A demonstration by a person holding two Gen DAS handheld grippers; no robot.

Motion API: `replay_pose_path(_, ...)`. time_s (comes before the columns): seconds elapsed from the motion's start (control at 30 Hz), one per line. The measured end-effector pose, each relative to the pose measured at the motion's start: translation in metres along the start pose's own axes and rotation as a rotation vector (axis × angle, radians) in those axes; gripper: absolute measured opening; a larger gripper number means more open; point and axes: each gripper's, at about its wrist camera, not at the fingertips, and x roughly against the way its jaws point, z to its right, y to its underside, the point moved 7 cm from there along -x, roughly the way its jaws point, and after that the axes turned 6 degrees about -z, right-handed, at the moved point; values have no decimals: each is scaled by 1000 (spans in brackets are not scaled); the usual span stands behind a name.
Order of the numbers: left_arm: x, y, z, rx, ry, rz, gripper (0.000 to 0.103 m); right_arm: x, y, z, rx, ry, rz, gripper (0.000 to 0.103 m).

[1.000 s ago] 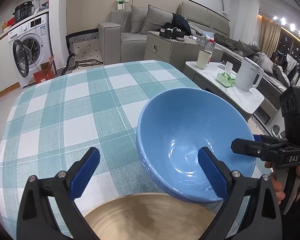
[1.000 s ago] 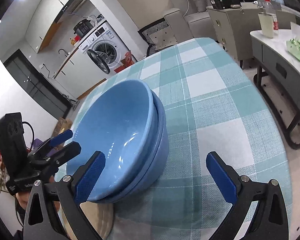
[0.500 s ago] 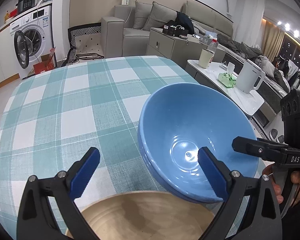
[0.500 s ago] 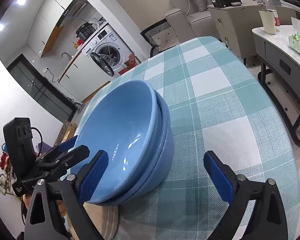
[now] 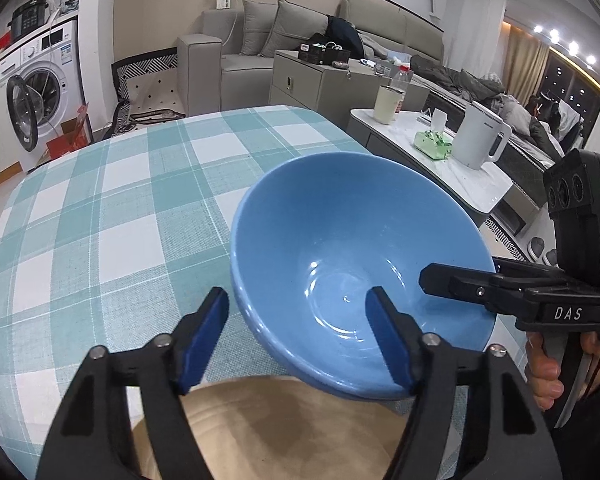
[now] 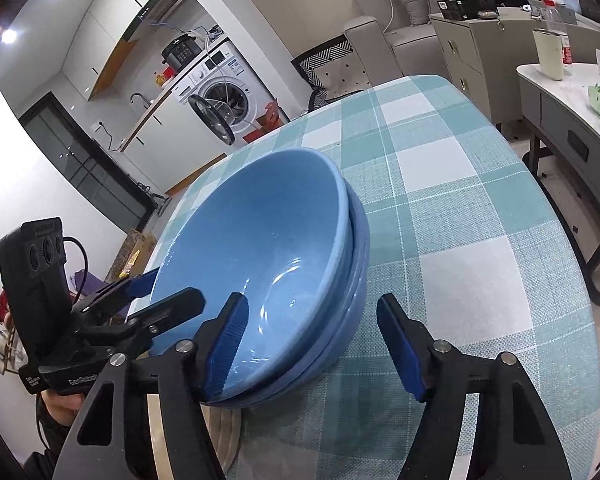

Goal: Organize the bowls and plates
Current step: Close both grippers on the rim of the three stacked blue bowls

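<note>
Blue bowls (image 6: 284, 264) nested on the checked tablecloth (image 5: 100, 220), touching a tan plate (image 5: 268, 428); left gripper (image 5: 296, 336) and right gripper (image 6: 312, 340) both spread, straddling opposite rims: close evenly, lift level.

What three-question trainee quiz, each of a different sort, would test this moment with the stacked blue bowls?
1. True or false: the glossy blue ceramic bowls are two, nested one inside the other.
2. Multiple choice: each claw's finger pair straddles which part of the bowls? A) the rim B) the base C) nothing, both are far off
3. Fill in: the tan round wooden plate lies on the teal-and-white checked ______.

Key:
1. True; the right wrist view shows two rims.
2. A: the left claw has one finger inside the bowl and one outside, and so does the right claw. Both stand open.
3. tablecloth
</note>
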Motion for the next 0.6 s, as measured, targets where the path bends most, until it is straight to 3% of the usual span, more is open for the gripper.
replay_pose_path(0.23, 1, 2, -3, 5, -26, -2, 55, 3, 0, -6, 17, 3, 11, 64)
replay_pose_path(0.6, 1, 3, -5, 11, -35, -3, 53, 0, -1, -7, 29, 35, 20, 64)
